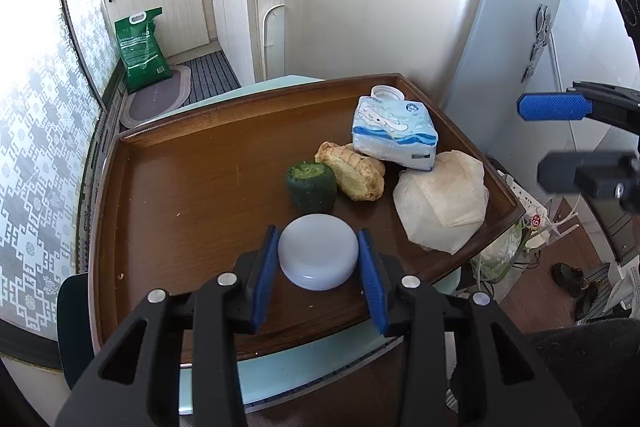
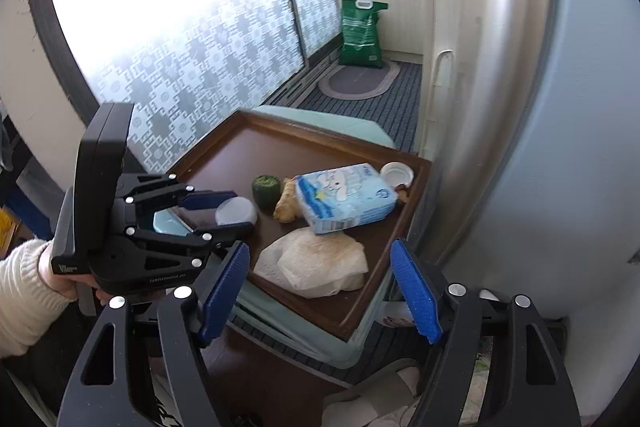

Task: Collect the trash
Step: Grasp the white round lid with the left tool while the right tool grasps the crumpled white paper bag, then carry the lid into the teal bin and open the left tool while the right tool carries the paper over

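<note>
The left tool (image 1: 318,259) grips a pale round lid (image 1: 318,251) near the front edge of the wooden tray (image 1: 160,187); the right tool (image 2: 320,291) hangs wide and empty over the tray's near corner, by crumpled paper (image 2: 316,265); beyond lie a green vegetable stub (image 1: 311,189) and a tissue pack (image 1: 394,133).

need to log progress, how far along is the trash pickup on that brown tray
Early: nothing looks collected yet. In hand: the left gripper has its jaws around the round white lid, apparently pressing its sides. Left on the brown tray: the green vegetable stub, ginger piece, blue tissue pack, crumpled paper wad and white cap. The right gripper is open and empty, short of the wad.
</note>
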Available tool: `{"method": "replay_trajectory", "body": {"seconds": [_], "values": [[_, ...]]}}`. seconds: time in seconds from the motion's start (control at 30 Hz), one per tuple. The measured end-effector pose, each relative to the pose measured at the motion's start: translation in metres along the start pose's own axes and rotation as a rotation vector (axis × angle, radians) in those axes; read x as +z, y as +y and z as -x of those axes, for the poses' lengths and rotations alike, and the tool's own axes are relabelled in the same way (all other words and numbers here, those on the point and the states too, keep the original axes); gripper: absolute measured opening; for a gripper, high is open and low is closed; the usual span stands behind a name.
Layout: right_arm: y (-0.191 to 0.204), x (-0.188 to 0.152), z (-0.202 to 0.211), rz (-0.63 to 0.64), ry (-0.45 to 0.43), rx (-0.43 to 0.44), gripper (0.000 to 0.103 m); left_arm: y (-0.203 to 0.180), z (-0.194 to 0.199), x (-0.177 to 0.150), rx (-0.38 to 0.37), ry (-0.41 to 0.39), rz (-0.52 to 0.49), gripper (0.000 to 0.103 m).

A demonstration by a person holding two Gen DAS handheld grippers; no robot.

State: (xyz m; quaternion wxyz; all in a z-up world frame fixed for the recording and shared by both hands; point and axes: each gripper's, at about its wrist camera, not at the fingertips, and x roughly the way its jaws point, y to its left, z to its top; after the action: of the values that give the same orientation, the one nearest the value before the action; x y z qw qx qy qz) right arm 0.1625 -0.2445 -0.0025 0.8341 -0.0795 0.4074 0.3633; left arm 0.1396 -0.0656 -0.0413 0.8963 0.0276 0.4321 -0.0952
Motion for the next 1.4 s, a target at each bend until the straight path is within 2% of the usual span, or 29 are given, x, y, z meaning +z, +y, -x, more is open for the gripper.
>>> {"method": "replay_trajectory", "body": {"seconds": [0.17, 0.3, 0.73, 0.8, 0.87, 1.0, 1.23, 1.4], "values": [[0.013, -0.002, -0.019, 0.054, 0.056, 0.011, 0.081, 0.003, 0.002, 0.000, -0.003, -0.008, 0.008, 0.042], [0.015, -0.002, -0.030, 0.066, 0.085, -0.013, 0.085, 0.005, 0.009, 0.000, -0.008, -0.030, 0.013, 0.042], [0.015, 0.002, -0.060, 0.054, 0.139, -0.066, 0.085, 0.014, 0.030, -0.001, -0.024, -0.084, 0.024, 0.042], [0.016, 0.003, -0.062, 0.057, 0.148, -0.085, 0.074, 0.016, 0.032, -0.001, -0.022, -0.091, 0.026, 0.042], [0.014, 0.003, -0.066, 0.052, 0.164, -0.089, 0.071, 0.019, 0.035, 0.000, -0.024, -0.094, 0.030, 0.042], [0.016, 0.002, -0.072, 0.054, 0.190, -0.106, 0.058, 0.024, 0.042, -0.001, -0.021, -0.106, 0.036, 0.042], [0.029, 0.009, -0.075, 0.079, 0.181, -0.104, 0.046, 0.037, 0.055, -0.005, -0.007, -0.130, 0.048, 0.042], [0.036, 0.013, -0.071, 0.090, 0.171, -0.111, 0.034, 0.051, 0.061, -0.007, 0.008, -0.137, 0.069, 0.042]]}}
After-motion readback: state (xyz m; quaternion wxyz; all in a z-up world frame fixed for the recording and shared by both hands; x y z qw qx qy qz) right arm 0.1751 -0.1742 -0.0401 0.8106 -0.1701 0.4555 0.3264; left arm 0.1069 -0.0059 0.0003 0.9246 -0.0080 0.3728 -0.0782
